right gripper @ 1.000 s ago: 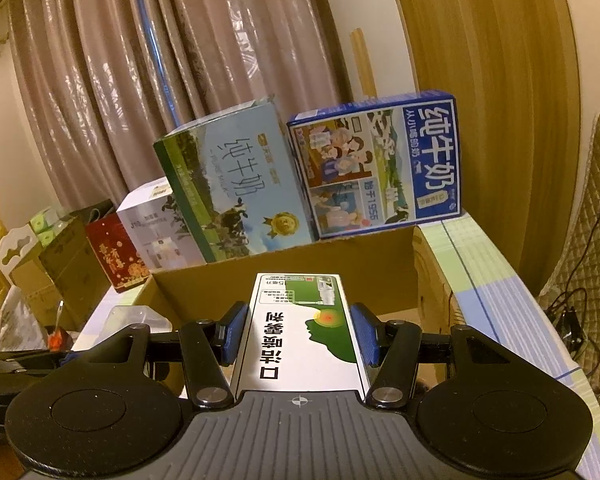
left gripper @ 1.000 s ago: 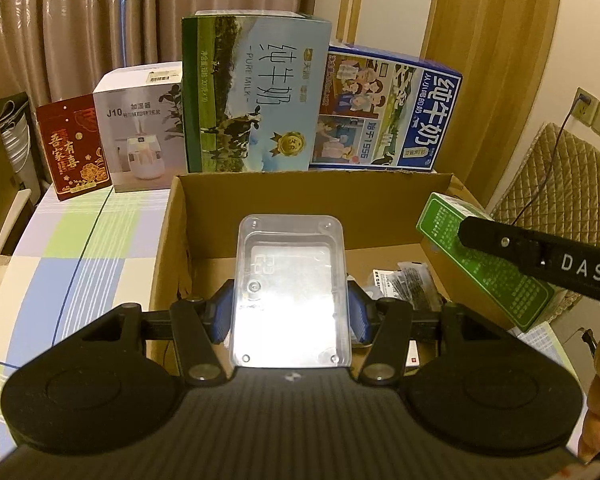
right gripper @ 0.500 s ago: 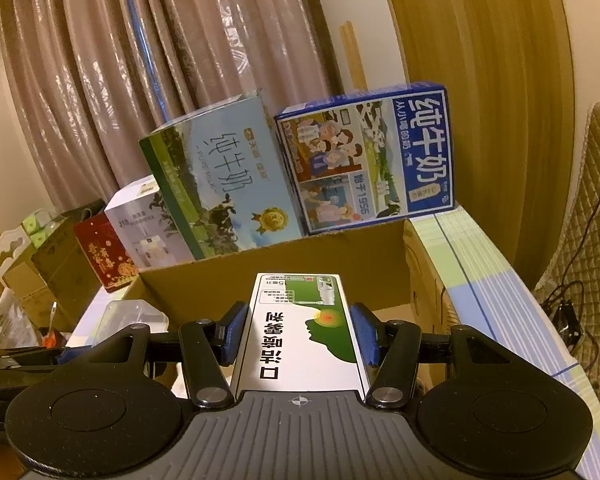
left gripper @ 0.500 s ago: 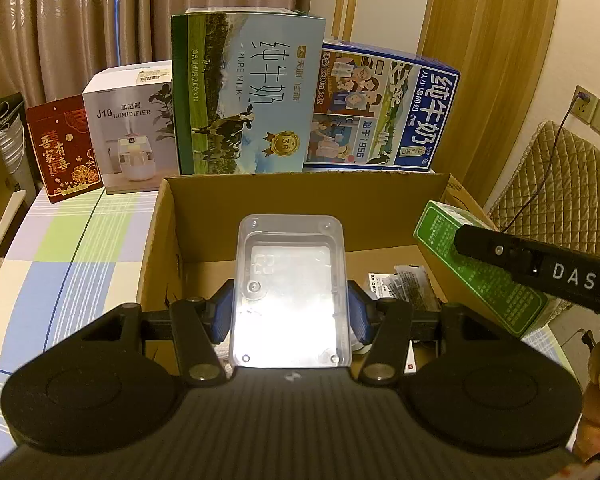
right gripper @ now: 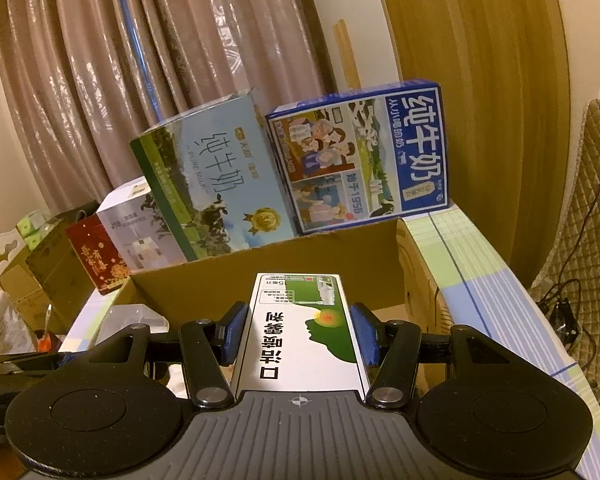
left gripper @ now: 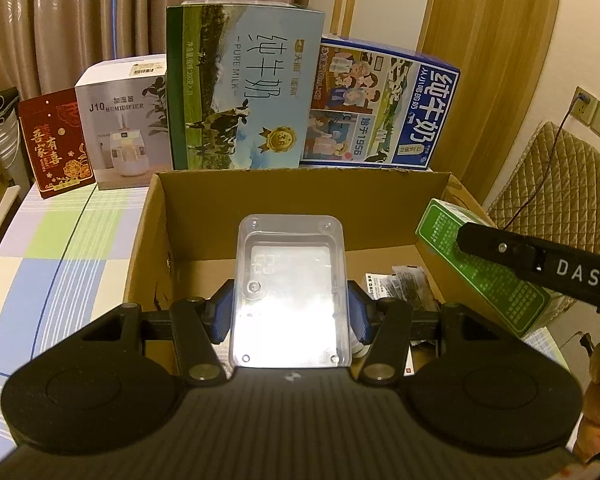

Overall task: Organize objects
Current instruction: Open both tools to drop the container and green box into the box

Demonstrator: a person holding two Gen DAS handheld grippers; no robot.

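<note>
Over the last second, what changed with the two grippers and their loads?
Both grippers eased back slightly from the cardboard box; in each view more of its rim and the cartons behind shows. Nothing was released: the left gripper still clamps the clear plastic case, the right gripper the green-and-white box. The items in the box stayed put.

A: What text can be read?
B: The green milk carton box (left gripper: 246,88) reads "PURE MILK" with a gold "36" seal. The white box (left gripper: 124,120) says "J10 HUMIDIFIER".
A: Anything else?
B: The blue milk box (left gripper: 384,108) shows "1956". The right hand-held gripper (left gripper: 540,276) carries "DAS".
</note>
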